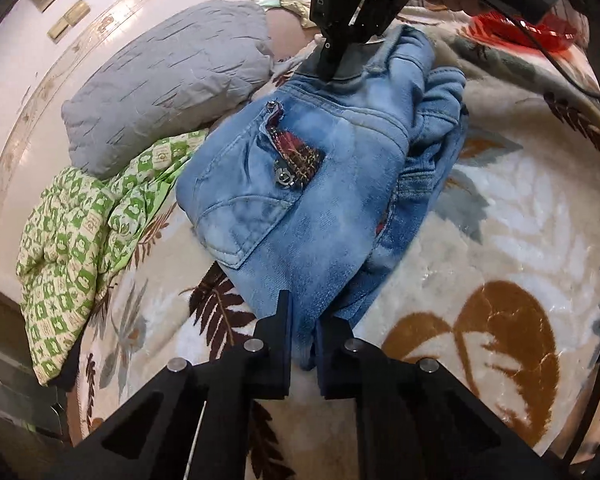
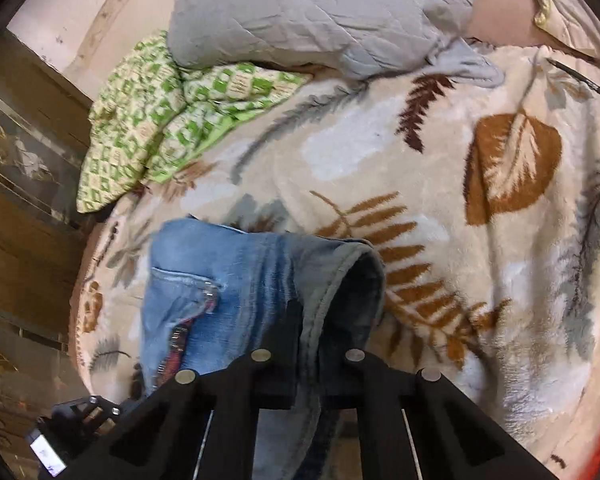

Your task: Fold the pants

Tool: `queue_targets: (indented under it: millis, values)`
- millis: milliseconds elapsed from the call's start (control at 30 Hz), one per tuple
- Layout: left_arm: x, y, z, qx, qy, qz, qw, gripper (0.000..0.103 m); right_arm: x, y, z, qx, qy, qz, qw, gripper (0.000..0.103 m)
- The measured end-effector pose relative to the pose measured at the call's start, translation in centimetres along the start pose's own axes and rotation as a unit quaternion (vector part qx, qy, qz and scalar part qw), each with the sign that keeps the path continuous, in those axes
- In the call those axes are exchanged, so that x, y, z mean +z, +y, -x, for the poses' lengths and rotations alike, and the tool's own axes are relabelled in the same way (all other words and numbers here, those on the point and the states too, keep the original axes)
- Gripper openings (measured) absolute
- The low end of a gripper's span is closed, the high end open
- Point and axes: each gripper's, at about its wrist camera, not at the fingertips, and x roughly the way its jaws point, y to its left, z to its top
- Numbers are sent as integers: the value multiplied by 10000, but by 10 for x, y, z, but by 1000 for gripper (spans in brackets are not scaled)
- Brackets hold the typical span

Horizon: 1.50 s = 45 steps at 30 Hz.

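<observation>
Nearest you, your left gripper [image 1: 302,344] pinches one end of the blue jeans [image 1: 300,184] between its two black fingers [image 1: 278,320]. The fingers sit close together with a fold of denim squeezed in the narrow gap. This grip looks meant to pin that end low against the leaf-patterned blanket [image 1: 480,260], so the bundle does not slide while the other end is handled.

The jeans lie in the middle of the blanket, already doubled into a thick, uneven bundle. A back pocket, a zip and a red plaid lining face upward. Looser layers spill out on the bundle's right side.

At the far end, your right gripper [image 2: 310,344] is clamped on the waistband edge of the jeans [image 2: 236,280], holding it raised slightly off the blanket [image 2: 460,200]. Holding both ends probably keeps the layers aligned for another fold or a final smoothing.

Your left gripper reaches forward low and nearly level. Your right gripper points down steeply from above, toward the left one.

Beyond the jeans, against the wall, rest a grey pillow [image 1: 168,80] and a green checked quilt [image 1: 72,248].
</observation>
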Motion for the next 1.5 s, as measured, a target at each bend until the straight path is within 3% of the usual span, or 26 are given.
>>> queue_targets:
  millis: [33, 67, 100, 133, 200, 233, 267, 300, 400, 533, 633, 667, 733, 800, 867, 933, 967, 1133, 1233, 1333, 1433, 1500]
  values:
    - [0, 3, 3, -88, -23, 94, 9999, 19, 0, 0, 3, 106, 3, -64, 9999, 9]
    - [-1, 9, 7, -255, -36, 300, 9992, 41, -1, 0, 9, 131, -12, -102, 9999, 11]
    - [-1, 18, 14, -408, -107, 560, 9975, 72, -3, 0, 16, 131, -77, -59, 9999, 13]
    - [-1, 24, 22, -438, -246, 743, 9960, 82, -6, 2, 23, 153, -144, 11, 9998, 18]
    - [1, 42, 36, -513, -570, 1130, 9906, 88, -17, 3, 38, 318, -285, 143, 9990, 45]
    - [5, 54, 37, -586, -581, 1391, 9868, 90, -25, 4, 47, 428, -365, 180, 9983, 80]
    - [9, 64, 37, -627, -570, 1620, 9831, 93, -33, 4, 55, 504, -497, 190, 9973, 90]
    - [13, 80, 34, -734, -578, 1970, 9760, 93, -44, 5, 63, 594, -641, 244, 9959, 90]
    - [24, 119, 14, -1099, -426, 2927, 9489, 95, -64, 10, 74, 663, -782, 414, 9939, 90]
    - [34, 162, -33, -1679, -59, 4299, 8871, 95, -91, 27, 74, 627, -921, 991, 9888, 90]
    - [43, 174, -68, -1982, 277, 4878, 8497, 95, -103, 39, 65, 454, -994, 1361, 9847, 88]
    - [47, 177, -80, -1954, 385, 4964, 8449, 95, -105, 39, 62, 422, -1022, 1409, 9838, 87]
    - [56, 177, -98, -1871, 573, 4939, 8472, 95, -108, 40, 55, 461, -1048, 1415, 9833, 83]
    - [63, 176, -113, -1845, 767, 4855, 8511, 95, -107, 40, 47, 579, -934, 1408, 9839, 72]
    - [70, 173, -125, -1841, 880, 4749, 8560, 95, -107, 41, 39, 530, -903, 1451, 9839, 52]
    - [77, 169, -130, -1830, 894, 4535, 8677, 88, -106, 41, 32, 481, -850, 1459, 9845, 35]
    - [79, 167, -132, -1864, 888, 4448, 8715, 74, -106, 41, 31, 443, -877, 1463, 9843, 30]
    - [82, 164, -145, -1875, 1030, 4184, 8827, 63, -113, 33, 32, 190, -907, 1580, 9831, 18]
    - [78, 165, -152, -1934, 1070, 4184, 8809, 62, -117, 15, 38, 10, -954, 1455, 9847, 15]
    - [76, 164, -155, -1932, 1042, 4181, 8815, 63, -113, -14, 42, 259, -908, 969, 9908, 13]
    - [77, 162, -152, -1843, 1006, 4138, 8858, 63, -111, -4, 44, 80, -932, 1210, 9882, 13]
    - [75, 163, -152, -1857, 1008, 4161, 8845, 63, -111, -1, 44, -19, -933, 1295, 9872, 13]
